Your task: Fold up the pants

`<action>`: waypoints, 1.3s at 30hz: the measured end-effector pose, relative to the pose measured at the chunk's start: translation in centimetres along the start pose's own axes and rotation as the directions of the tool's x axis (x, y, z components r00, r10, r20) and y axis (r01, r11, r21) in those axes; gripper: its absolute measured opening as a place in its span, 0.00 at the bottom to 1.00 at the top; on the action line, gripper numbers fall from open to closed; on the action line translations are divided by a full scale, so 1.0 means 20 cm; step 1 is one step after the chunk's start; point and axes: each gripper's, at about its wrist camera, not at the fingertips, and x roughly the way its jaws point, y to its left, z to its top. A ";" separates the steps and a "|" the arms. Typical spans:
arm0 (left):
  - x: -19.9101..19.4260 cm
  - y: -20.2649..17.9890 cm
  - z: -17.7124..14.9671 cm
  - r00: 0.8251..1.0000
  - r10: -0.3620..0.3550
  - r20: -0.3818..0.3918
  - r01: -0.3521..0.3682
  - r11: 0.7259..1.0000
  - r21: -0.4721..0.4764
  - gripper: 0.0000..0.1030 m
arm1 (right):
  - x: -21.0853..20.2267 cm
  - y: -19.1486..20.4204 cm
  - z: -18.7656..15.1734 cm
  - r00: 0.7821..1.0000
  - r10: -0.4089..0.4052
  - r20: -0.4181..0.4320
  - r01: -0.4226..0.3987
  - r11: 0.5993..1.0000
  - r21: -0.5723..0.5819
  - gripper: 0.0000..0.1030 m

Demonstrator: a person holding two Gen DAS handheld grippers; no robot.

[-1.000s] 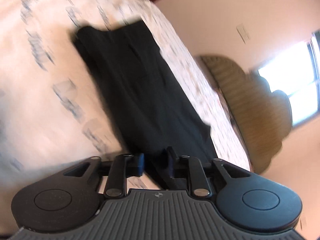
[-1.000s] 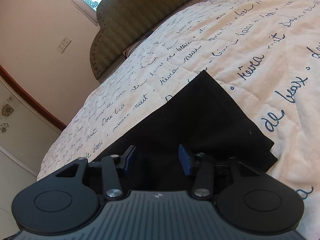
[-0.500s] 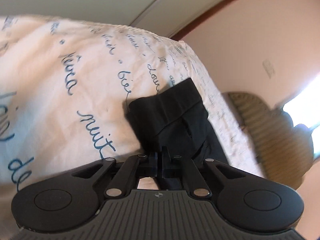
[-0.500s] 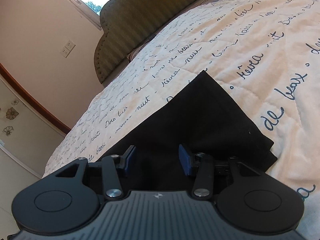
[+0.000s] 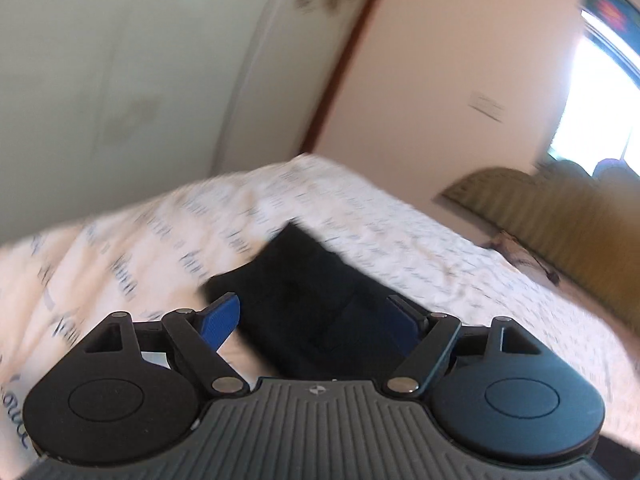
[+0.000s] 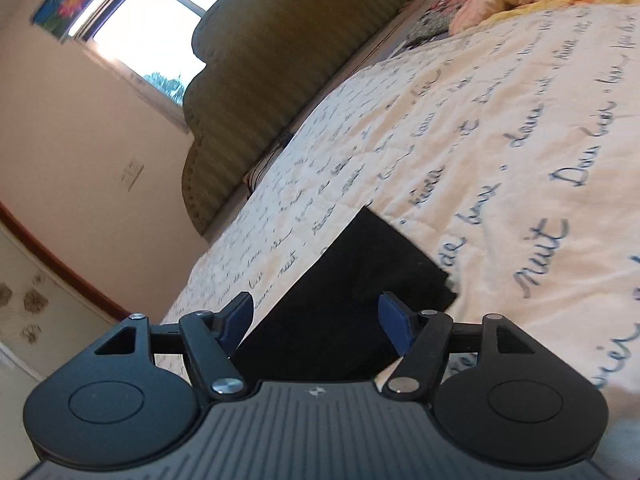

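Black pants [image 5: 316,300] folded into compact bundle, lying flat on white quilt [image 5: 460,280] w/ blue script print. Left gripper [image 5: 314,322] spread wide, 2 blue pads either side of bundle, nothing gripped, view blurred. Right gripper [image 6: 316,318] also wide apart, holding nothing, pants [image 6: 360,280] straight ahead betw fingers. Green headboard [image 6: 280,64] behind, window [image 6: 160,28] upper left.

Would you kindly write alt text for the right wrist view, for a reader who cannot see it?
The right hand-held gripper hangs open, holding nothing, over folded black pants lying on a cream bedspread printed with blue cursive words. Beyond stand an olive scalloped headboard, a bright window and a peach wall.
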 end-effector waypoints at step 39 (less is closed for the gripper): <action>0.13 -0.92 -0.32 0.928 -0.314 -0.202 0.359 0.898 0.254 0.92 | 0.30 -0.16 0.07 0.983 -0.058 -0.172 0.105 0.954 0.280 0.48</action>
